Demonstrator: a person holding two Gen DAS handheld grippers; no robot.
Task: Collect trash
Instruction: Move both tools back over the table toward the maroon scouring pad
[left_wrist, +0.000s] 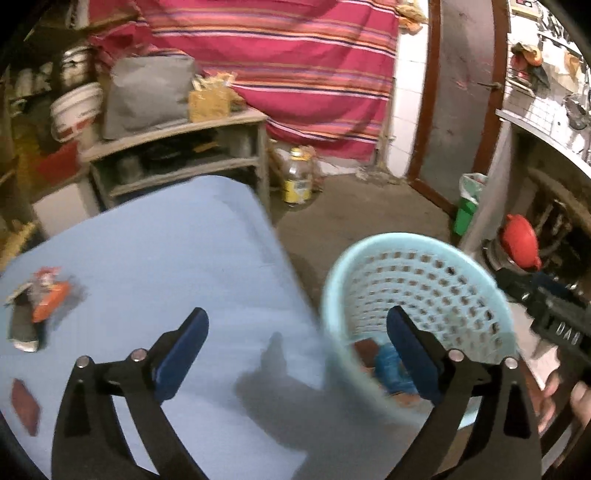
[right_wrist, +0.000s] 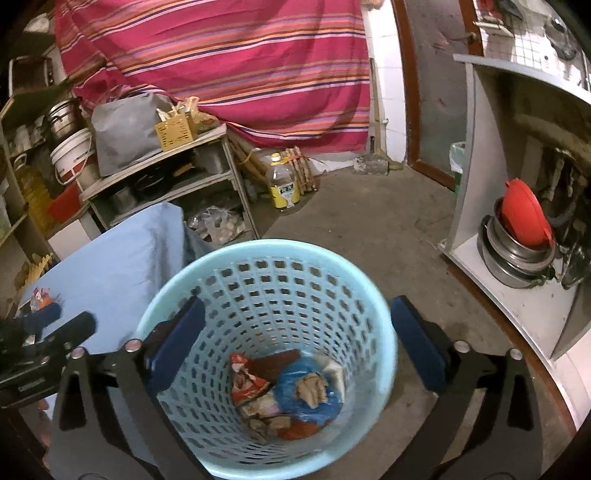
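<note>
Left wrist view: my left gripper (left_wrist: 297, 349) is spread wide with nothing between its blue pads; its left finger is over the table, its right finger over the basket's near rim.
Table: a table covered in light blue cloth (left_wrist: 166, 251) fills the space ahead and to the left of my left gripper.
Trash on the table: a heap of crumpled wrappers, orange, red and grey (left_wrist: 35, 302), lies well off to the left of my left gripper; a small dark red wrapper (left_wrist: 25, 406) lies nearer, just left of the left finger's base. Both are blurred.
Basket: a pale blue perforated plastic basket (left_wrist: 424, 258) stands on the floor just beside the table's right edge, ahead and right of my left gripper.
Right wrist view: my right gripper (right_wrist: 297, 343) is also wide open and holds nothing; it hangs above the basket's mouth, one finger at each side of the rim.
Trash in the basket: below and between my right fingers lie a crumpled blue plastic bag (right_wrist: 314, 395), a red printed wrapper (right_wrist: 245, 380) and some brownish scraps.
Other tool: my left gripper shows at the left edge of the right view, over the table; my right gripper shows at the right edge of the left view.
Floor: bare grey concrete (right_wrist: 369, 214) lies beyond the basket.
</note>
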